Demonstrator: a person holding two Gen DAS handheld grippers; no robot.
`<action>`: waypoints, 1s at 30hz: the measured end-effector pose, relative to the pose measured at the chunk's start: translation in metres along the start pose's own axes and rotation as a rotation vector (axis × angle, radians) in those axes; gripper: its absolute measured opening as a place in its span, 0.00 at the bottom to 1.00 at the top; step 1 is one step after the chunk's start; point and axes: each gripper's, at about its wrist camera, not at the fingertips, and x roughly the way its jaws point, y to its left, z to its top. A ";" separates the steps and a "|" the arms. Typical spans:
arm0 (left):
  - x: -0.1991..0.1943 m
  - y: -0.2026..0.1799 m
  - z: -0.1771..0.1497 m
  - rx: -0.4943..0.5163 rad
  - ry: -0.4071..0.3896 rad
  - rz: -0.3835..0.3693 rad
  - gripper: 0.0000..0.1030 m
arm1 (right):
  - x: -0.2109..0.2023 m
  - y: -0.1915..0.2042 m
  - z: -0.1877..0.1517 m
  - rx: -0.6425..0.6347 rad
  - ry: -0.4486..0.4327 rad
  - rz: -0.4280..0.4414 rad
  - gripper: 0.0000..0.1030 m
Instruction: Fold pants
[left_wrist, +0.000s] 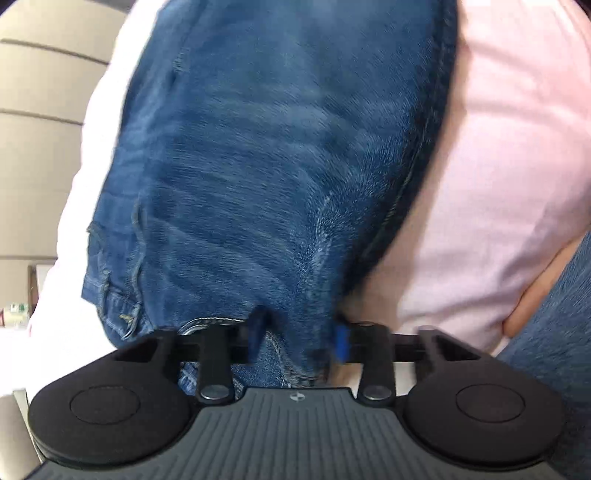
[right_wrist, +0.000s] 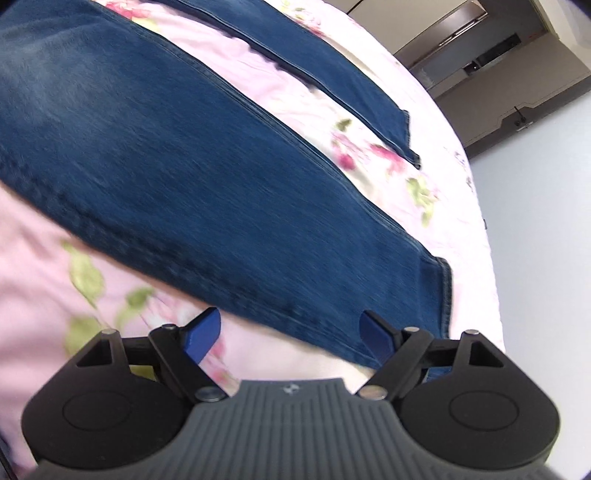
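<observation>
The pants (left_wrist: 280, 155) lie spread flat on a bed covered with a pink sheet (right_wrist: 284, 99) printed with flowers; no tabletop is involved. Left claw (left_wrist: 299, 338): its blue pads sit close together with a bunch of denim at the waistband end between them, near the fly seam and a belt loop; the cloth fills the gap and puckers there, so the claw reads as clamped on the pants. From this claw the garment runs straight away, up the left wrist view. Right claw (right_wrist: 291, 338): jaws stand wide apart, nothing held. It hangs just over the near edge of one trouser leg (right_wrist: 207, 192), close to the hem (right_wrist: 445, 291); the right pad overlaps the denim edge in the view, the left pad is over bare sheet. The leg's long axis runs diagonally, from upper left down to the hem at lower right. The other leg (right_wrist: 332, 77) lies further off, roughly parallel, with a strip of sheet between the two. Judgement: the right claw is the nearer one to the hem and needs to drop onto that edge before any fold. The denim is dark blue, mid-weight, with pale wear streaks near the crotch and double-stitched seams.
</observation>
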 end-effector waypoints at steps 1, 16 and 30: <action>-0.003 0.003 0.002 -0.029 -0.013 0.006 0.22 | 0.000 -0.002 -0.004 -0.006 -0.004 -0.006 0.75; -0.071 0.075 0.008 -0.540 -0.158 0.079 0.13 | 0.025 0.004 -0.023 -0.142 -0.111 -0.117 0.07; -0.086 0.185 0.027 -0.647 -0.173 0.140 0.13 | -0.009 -0.107 0.134 0.176 -0.232 -0.238 0.00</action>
